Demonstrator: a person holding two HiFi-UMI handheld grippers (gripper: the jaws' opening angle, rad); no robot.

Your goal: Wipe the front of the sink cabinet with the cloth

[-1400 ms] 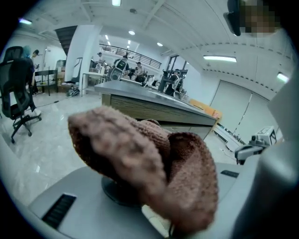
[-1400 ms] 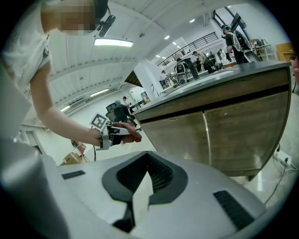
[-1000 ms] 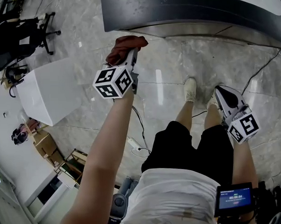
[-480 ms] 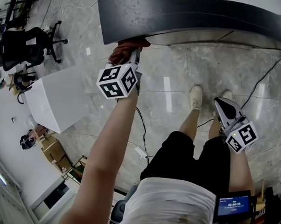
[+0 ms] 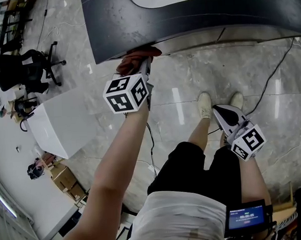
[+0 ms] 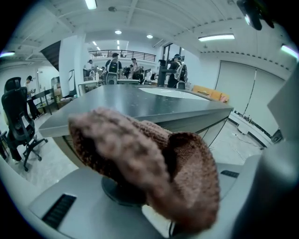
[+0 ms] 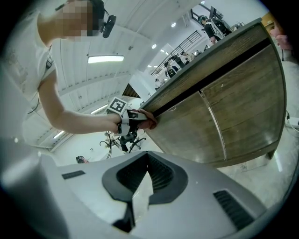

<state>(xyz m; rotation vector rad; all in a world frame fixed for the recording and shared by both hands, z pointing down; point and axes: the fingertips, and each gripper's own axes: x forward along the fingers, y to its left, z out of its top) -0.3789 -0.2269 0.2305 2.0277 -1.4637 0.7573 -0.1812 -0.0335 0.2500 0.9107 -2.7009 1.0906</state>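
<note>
- The reddish-brown knitted cloth [image 5: 134, 58] is bunched at the far-left end of the sink cabinet [image 7: 233, 107], against the top of its wooden front and just under the overhanging edge of the dark surface [image 5: 186, 18].
- The left gripper [image 5: 144, 62] has its fingers clenched on the cloth. In the left gripper view the cloth [image 6: 154, 158] drapes over the fingers and hides them.
- The right gripper [image 5: 221, 113] hangs low on the right beside the person's leg, well apart from the cabinet. Its fingers [image 7: 140, 186] are pressed together with nothing between them.
- The person's shoes [image 5: 204, 103] stand on the grey marble floor [image 5: 178, 81] near the cabinet.
- A cable [image 5: 273, 77] trails across the floor on the right.
- A white block [image 5: 60, 116] and an office chair [image 5: 24, 70] stand to the left.
</note>
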